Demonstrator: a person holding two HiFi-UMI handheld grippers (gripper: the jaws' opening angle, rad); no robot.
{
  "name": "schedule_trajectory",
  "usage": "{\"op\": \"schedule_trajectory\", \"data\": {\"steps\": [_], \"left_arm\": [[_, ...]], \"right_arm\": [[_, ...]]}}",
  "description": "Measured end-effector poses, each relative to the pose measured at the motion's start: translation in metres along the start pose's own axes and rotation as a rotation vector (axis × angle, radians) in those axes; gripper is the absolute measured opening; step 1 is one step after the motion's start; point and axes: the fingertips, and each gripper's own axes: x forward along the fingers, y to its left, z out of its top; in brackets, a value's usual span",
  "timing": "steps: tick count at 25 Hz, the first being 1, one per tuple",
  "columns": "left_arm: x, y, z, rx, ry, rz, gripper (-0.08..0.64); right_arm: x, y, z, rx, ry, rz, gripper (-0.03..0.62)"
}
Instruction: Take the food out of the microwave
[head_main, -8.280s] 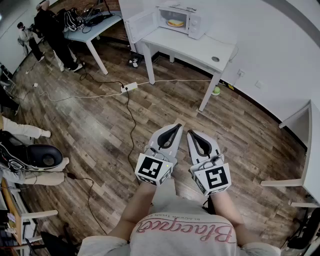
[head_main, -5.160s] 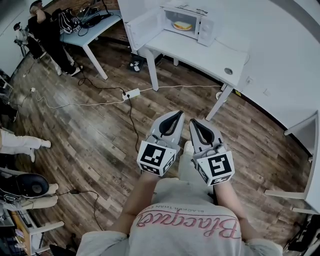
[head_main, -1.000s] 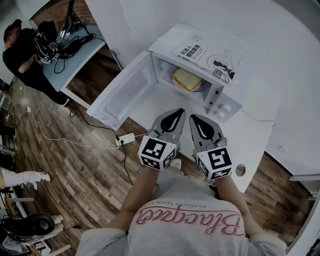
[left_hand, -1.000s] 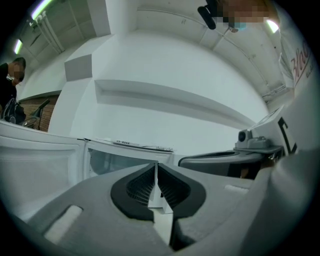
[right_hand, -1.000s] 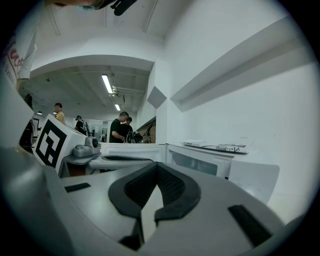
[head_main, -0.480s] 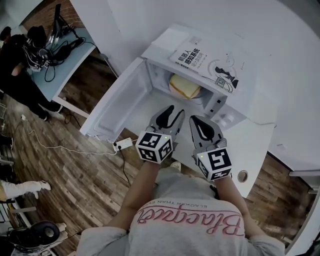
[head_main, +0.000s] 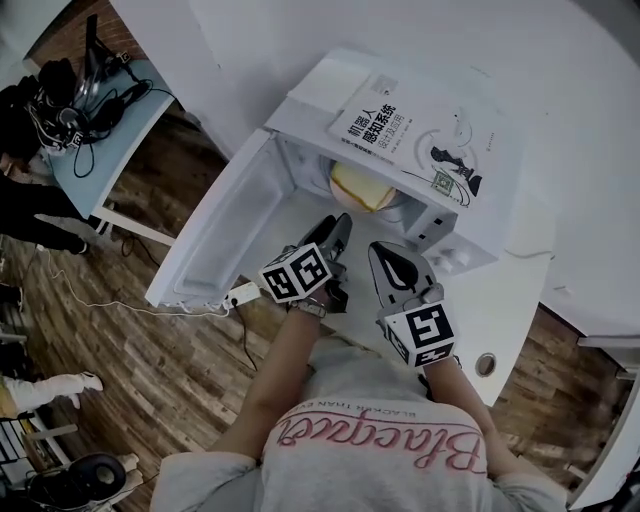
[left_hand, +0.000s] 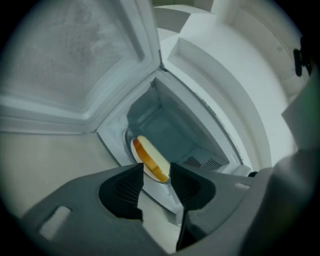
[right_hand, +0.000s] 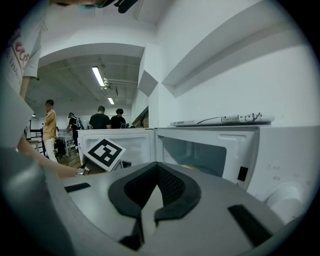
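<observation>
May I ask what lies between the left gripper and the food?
Nothing: in its own view the left gripper, jaws just opened and empty, faces the food through the open microwave.

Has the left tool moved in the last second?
Yes: the left tool went forward toward the microwave opening, rolling over; its jaws have just been opening, nothing between them.

Microwave (head_main: 455, 258) door (head_main: 215, 240) open; food (head_main: 362, 187) inside; book (head_main: 415, 135) atop.

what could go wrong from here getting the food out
1. The left gripper, jaws just opened and empty, is rolled sideways; clamping the plate that way could tip the food off.
2. The microwave mouth is narrow: the gripper may hit its frame or the open door.
3. A bump could shift the book on top.
</observation>
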Motion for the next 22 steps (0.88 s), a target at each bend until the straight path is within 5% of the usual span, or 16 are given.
{"op": "schedule_trajectory", "data": {"steps": [11, 22], "left_arm": [[0.056, 0.042, -0.007, -0.333, 0.043, 0.006, 0.172], [0.064, 0.050, -0.009, -0.449, 0.093, 0.078, 0.115]], "right_arm": [[0.018, -0.022, -0.024, 0.057, 0.060, -0.034, 0.009], [0.020, -0.025, -0.032, 0.061, 0.084, -0.044, 0.009]]}}
